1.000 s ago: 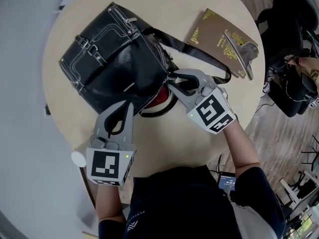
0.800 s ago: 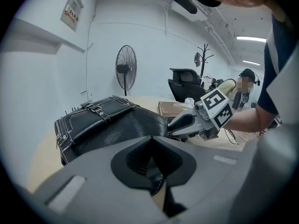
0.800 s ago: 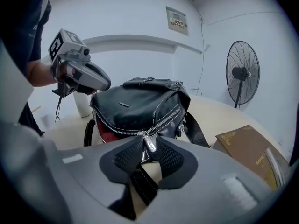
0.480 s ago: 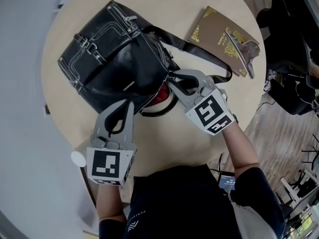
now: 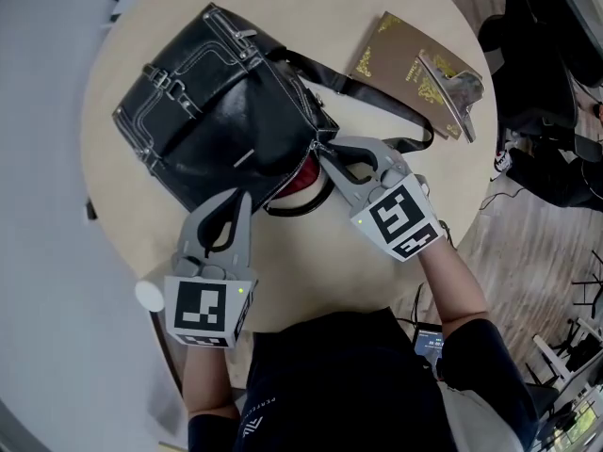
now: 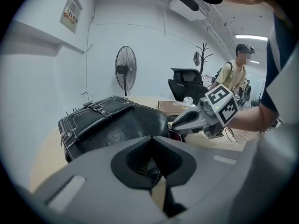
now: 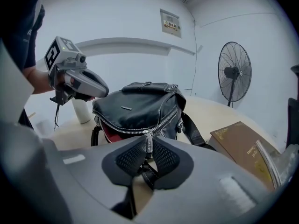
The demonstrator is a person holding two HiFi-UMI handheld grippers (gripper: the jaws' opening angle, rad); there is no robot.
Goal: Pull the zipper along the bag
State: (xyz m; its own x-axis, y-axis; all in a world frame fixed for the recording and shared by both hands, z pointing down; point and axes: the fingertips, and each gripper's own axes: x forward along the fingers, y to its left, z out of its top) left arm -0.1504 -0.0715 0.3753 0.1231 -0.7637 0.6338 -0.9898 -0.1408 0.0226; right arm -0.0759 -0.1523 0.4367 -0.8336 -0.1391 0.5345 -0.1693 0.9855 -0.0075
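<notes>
Right gripper view alone shows zipper pull [image 7: 148, 139] pinched in just-closing right claw [image 7: 148, 148]; left claw [image 6: 152, 143] closed; black bag [image 5: 226, 121] part-open, red lining.

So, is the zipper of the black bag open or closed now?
Partly open at least: the zipper gapes beside the pull, and red lining shows inside the bag.

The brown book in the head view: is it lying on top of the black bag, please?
No, the book lies flat on the table, off to one side of the bag.
</notes>
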